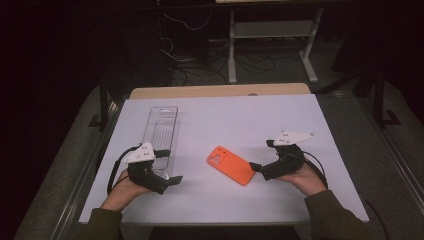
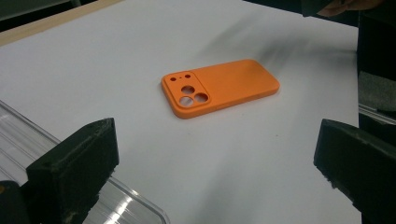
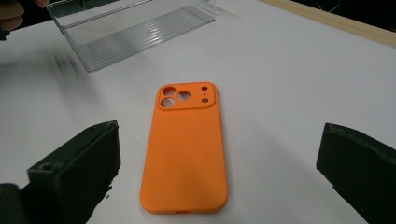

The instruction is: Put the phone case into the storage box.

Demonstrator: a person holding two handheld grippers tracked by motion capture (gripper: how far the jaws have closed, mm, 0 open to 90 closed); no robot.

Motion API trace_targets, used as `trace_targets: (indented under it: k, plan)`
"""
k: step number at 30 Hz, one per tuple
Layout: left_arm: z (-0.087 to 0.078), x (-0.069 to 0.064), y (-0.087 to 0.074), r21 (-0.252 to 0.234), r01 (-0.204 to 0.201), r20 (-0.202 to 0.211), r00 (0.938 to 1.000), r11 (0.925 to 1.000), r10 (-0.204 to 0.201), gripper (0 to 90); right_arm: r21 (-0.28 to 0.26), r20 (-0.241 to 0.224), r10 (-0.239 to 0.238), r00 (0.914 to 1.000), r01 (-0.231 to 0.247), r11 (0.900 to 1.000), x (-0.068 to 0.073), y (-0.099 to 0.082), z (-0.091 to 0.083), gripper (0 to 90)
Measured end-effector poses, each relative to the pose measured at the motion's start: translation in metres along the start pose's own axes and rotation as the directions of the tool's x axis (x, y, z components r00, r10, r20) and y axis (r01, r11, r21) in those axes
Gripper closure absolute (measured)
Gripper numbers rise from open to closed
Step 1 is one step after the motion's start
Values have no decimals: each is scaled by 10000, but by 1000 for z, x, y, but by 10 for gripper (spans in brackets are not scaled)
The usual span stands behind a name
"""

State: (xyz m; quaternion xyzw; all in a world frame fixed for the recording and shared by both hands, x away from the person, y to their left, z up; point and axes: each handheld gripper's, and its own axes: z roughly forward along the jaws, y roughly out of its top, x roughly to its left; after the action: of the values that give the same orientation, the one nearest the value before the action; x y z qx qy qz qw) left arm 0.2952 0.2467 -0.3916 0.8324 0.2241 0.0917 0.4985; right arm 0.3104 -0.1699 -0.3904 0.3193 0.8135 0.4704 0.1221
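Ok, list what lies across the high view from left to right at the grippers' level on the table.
Left gripper, open beside the near end of the clear ribbed plastic tray → flat orange silicone phone case, camera cut-outs at its far-left end → right gripper, open at the case's right end, all on the white table sheet.

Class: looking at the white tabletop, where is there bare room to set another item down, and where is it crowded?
Free: the wide stretch of table beyond the phone case, right of the clear tray; also the near strip between the two hands. Crowded: the middle, where the left gripper sits by the tray's near end and the right gripper closes in on the case.
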Motion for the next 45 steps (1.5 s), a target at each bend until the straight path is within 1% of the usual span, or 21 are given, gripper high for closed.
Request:
trace_targets:
  k: [2, 3, 5, 6, 10, 13, 19, 25, 27, 33, 37, 38, 43, 45]
  plan:
    - [0, 0, 0, -86, 62, 2, 10000, 9999, -62, 0, 18, 34, -152, 9999, 152, 9999, 0, 0, 0, 0]
    - [0, 0, 0, -42, 20, -2, 10000, 10000, -20, 0, 22, 99, -190, 9998, 190, 9998, 1, 1, 0, 0]
    - [0, -1, 0, -42, 44, -3, 10000, 10000, -44, 0, 39, 92, -126, 9999, 125, 9999, 2, 2, 1, 0]
    - [1, -2, 0, -76, 119, 10, 9999, 9999, -119, 0, 72, 65, -198, 9998, 197, 9998, 1, 3, 2, 0]
    - [0, -2, 0, -26, 62, 23, 10000, 10000, -61, 0, 233, 31, -104, 9999, 103, 9997, 2, 7, 4, 0]
    - [0, -2, 0, -91, 92, 21, 10000, 9999, -92, 0, 242, 24, -176, 9998, 175, 9996, 1, 9, 6, 0]
    - [0, -2, 0, -96, 83, 17, 10000, 9999, -83, 0, 412, 28, -96, 10000, 94, 9991, 0, 14, 11, 0]
    - [0, -2, 0, -83, 113, 26, 9999, 9999, -113, 0, 446, 6, -55, 10000, 55, 9990, -1, 18, 15, 0]
    - [0, -2, 0, -51, 50, 32, 10000, 10000, -50, 0, 490, -27, -46, 10000, 48, 9988, -1, 18, 15, 0]
    - [0, -3, 0, -80, 160, 67, 9999, 9998, -159, 0, 526, 5, -70, 10000, 69, 9986, -1, 21, 19, 0]
    - [0, -3, 0, -44, 128, 63, 9999, 9999, -128, 0, 591, 13, -66, 10000, 65, 9982, -3, 22, 23, 0]
    - [0, -3, 0, -29, 113, 61, 9999, 9999, -113, 0, 626, 12, -2, 10000, 1, 9980, -3, 22, 23, 0]
    - [0, -3, 0, 31, 74, 74, 9999, 10000, -74, 0, 695, 13, -16, 10000, 15, 9976, -4, 23, 26, 0]
    - [1, -3, 0, 10, 66, 82, 9999, 10000, -66, 0, 732, 43, 75, 10000, -78, 9973, -4, 24, 28, 0]
